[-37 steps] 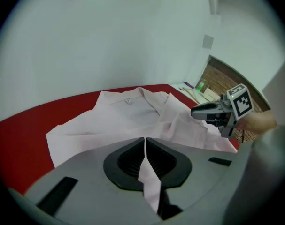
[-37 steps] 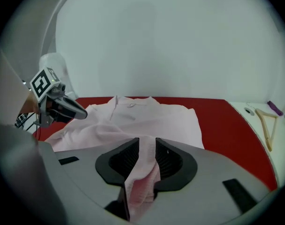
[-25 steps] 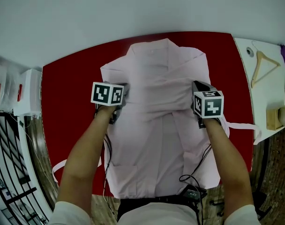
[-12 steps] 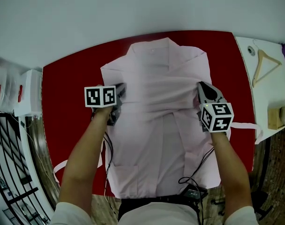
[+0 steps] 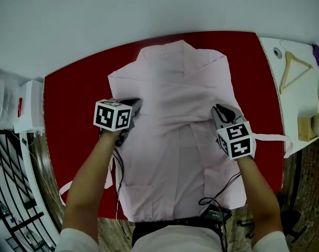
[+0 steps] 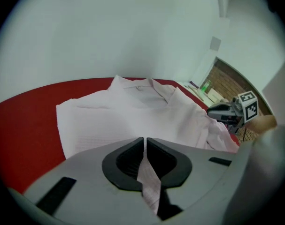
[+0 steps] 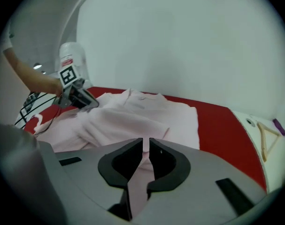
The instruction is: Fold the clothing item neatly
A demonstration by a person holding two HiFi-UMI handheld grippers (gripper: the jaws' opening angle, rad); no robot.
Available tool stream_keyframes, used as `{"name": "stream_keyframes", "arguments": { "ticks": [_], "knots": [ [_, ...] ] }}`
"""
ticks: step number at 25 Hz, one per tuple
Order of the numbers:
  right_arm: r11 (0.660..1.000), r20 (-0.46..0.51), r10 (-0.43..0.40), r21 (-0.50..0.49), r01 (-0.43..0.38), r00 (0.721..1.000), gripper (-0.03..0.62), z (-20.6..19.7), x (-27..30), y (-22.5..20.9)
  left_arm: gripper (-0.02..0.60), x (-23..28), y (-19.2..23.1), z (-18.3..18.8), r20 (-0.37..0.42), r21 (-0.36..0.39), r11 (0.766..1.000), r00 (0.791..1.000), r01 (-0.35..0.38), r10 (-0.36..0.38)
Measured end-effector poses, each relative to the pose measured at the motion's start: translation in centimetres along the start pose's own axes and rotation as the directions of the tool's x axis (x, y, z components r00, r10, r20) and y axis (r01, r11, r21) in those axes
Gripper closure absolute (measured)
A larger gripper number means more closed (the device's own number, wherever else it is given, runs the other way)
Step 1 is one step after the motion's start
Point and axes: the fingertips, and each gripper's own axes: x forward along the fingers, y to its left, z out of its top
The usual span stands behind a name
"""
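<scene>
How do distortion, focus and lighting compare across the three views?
Head view: even soft light, no glare, sharp, red table edge bowed. Left gripper view: strong fisheye with dark round border; pink garment sharp, near jaws soft. Right gripper view: same border; hanger smeared near the rim.

Grey left gripper [image 5: 135, 103] and right gripper [image 5: 217, 109] — black pads [image 6: 128, 161], black-and-white marker cubes [image 5: 114, 115], black cables [image 5: 218, 191], seemingly white sleeves [image 5: 78, 239].

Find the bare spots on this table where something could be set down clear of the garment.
Widest free patch: red table left of the pink garment. A narrower strip runs between the garment's right edge and the white side table, crossed lower down by the tie strap. Only a thin red band lies beyond the collar. The middle is covered.
</scene>
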Motion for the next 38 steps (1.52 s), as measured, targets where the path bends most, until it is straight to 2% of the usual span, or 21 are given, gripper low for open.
{"name": "stream_keyframes", "arguments": {
  "ticks": [1,3,8,11,14,17,21,26,29,32,35,38],
  "knots": [
    [0.999,-0.020,0.038,-0.022,-0.039,0.999,0.551,-0.4,0.1,1.1,0.563,0.0,-0.4,-0.2,-0.008,0.016,1.000,1.000,0.006,-0.005],
    [0.996,-0.051,0.089,-0.006,-0.089,0.995,0.551,-1.3,0.4,2.2,0.563,-0.1,-1.0,-0.5,-0.014,0.031,0.999,1.000,0.011,-0.010],
    [0.984,-0.069,0.124,0.135,-0.114,0.990,0.551,-2.0,0.2,2.3,0.563,-0.5,-1.5,-0.9,-0.019,0.031,0.999,1.000,0.025,-0.025],
    [0.978,-0.084,0.150,0.158,-0.136,0.985,0.539,-2.4,-0.1,3.0,0.563,-0.8,-1.8,-1.4,-0.029,0.033,0.998,0.999,0.044,-0.043],
    [0.980,-0.121,0.140,0.161,-0.120,0.983,0.531,-3.4,0.5,2.9,0.563,-0.9,-2.2,-2.0,-0.047,0.037,0.998,0.997,0.058,-0.056],
    [0.981,-0.149,0.130,0.164,-0.105,0.980,0.559,-4.3,0.5,2.6,0.563,-0.7,-2.7,-3.2,-0.084,0.029,0.997,0.994,0.077,-0.074],
    [0.980,-0.176,0.128,0.172,-0.098,0.976,0.563,-5.5,-0.3,2.2,0.563,-0.8,-2.5,-4.6,-0.127,0.024,0.997,0.989,0.078,-0.075],
    [0.980,-0.205,0.098,0.187,-0.059,0.974,0.570,-6.8,-0.3,1.7,0.563,-1.0,-2.3,-5.0,-0.125,-0.001,0.998,0.990,0.060,-0.059],
    [0.972,-0.149,0.113,0.222,-0.078,0.982,0.569,-6.1,-0.8,1.6,0.563,-1.8,-3.2,-4.6,-0.087,-0.008,0.998,0.994,0.063,-0.064],
    [0.968,-0.095,0.115,0.233,-0.090,0.989,0.569,-5.4,-1.8,1.3,0.563,-3.5,-4.8,-4.0,0.004,-0.039,0.997,0.997,0.073,-0.073],
    [0.963,-0.041,0.123,0.246,-0.109,0.992,0.568,-4.4,-3.0,1.1,0.563,-5.7,-6.5,-3.8,0.112,-0.076,0.993,0.991,0.086,-0.077],
    [0.959,0.004,0.119,0.259,-0.116,0.993,0.568,-3.5,-4.7,0.8,0.563,-7.7,-8.3,-4.0,0.183,-0.087,0.991,0.979,0.103,-0.086]
  ]
}}
